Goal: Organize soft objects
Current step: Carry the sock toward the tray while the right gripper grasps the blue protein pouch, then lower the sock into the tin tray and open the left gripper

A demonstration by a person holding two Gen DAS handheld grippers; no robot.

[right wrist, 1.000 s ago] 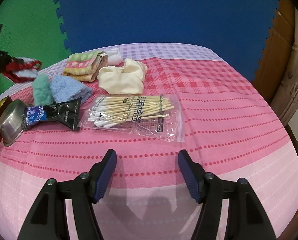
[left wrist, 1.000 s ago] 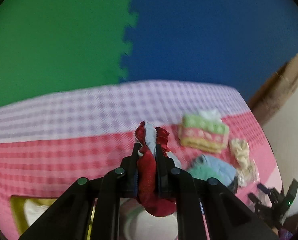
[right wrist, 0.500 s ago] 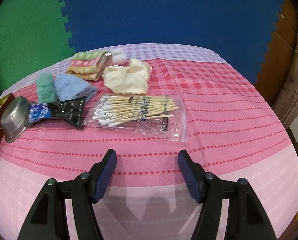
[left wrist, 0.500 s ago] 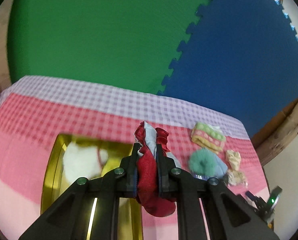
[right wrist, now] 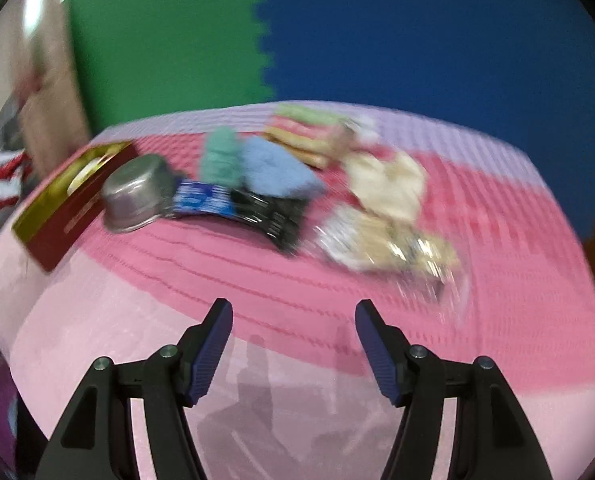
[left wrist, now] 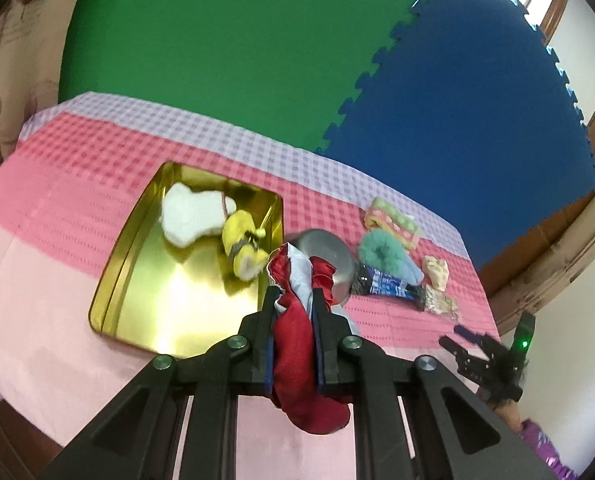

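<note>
Your left gripper (left wrist: 294, 300) is clamped on one red and pale blue cloth (left wrist: 297, 312), held above the near right edge of the gold tray (left wrist: 137, 280). Two soft toys lie in that tray, one white (left wrist: 189, 216) and one yellow (left wrist: 243, 246). Beyond it stand one steel bowl (left wrist: 329, 252) and one dark tube (left wrist: 385, 286). Your right gripper (right wrist: 293, 316) hangs open and empty over the pink tablecloth (right wrist: 217, 264).

Home room: checked tablecloth (left wrist: 97, 208), foam mats (left wrist: 225, 48).
</note>
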